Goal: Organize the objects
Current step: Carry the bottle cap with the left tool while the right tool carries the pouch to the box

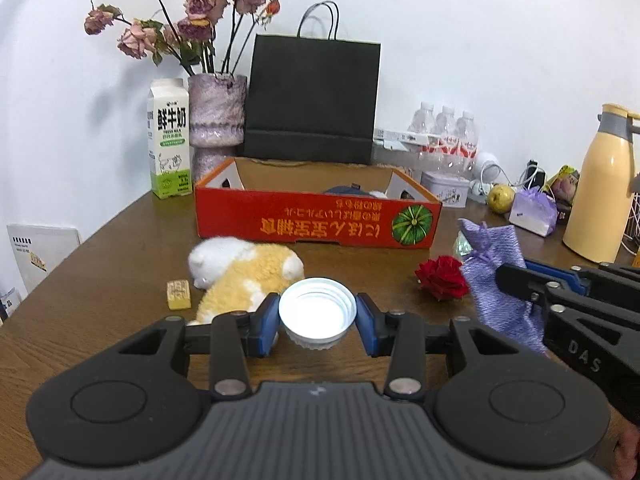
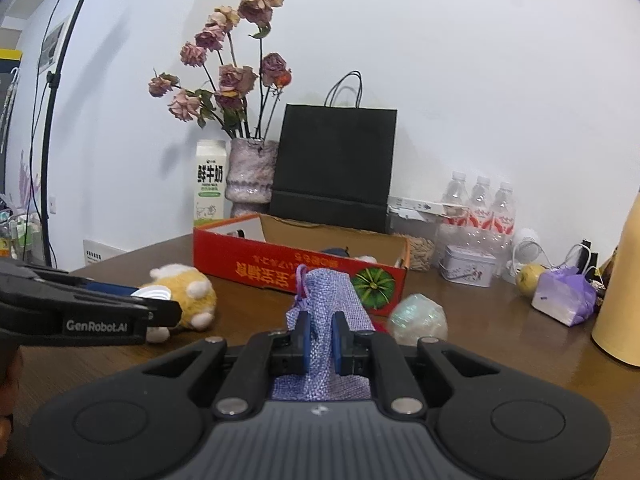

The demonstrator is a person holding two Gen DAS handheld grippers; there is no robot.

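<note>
Holding two items above the worktop, short of the red box that is sitting well back toward the wall. The left claw is clamping a white screw cap across its rim, open side facing up. Judgement: the cap is light, rigid and smooth-walled, so it is likely to squirt out if the pads creep toward the rounded edge; a grip across the full width, as here, is the sensible one. The right claw is pinched together on a lilac mesh pouch, gripping mid-body below the drawstring. Judgement: the pouch is soft and light, is sagging around the pads, and is tolerating a hard squeeze; whatever it contains, if anything, is not showing.

Lying on the worktop nearby: a plush toy, a red rose head, a small yellow block, and an iridescent faceted lump.

Hard to make out: the box interior is mostly hidden by its front wall, with only a dark item and something white peeking over. The pouch's lower end is cut off behind the claw body.
</note>
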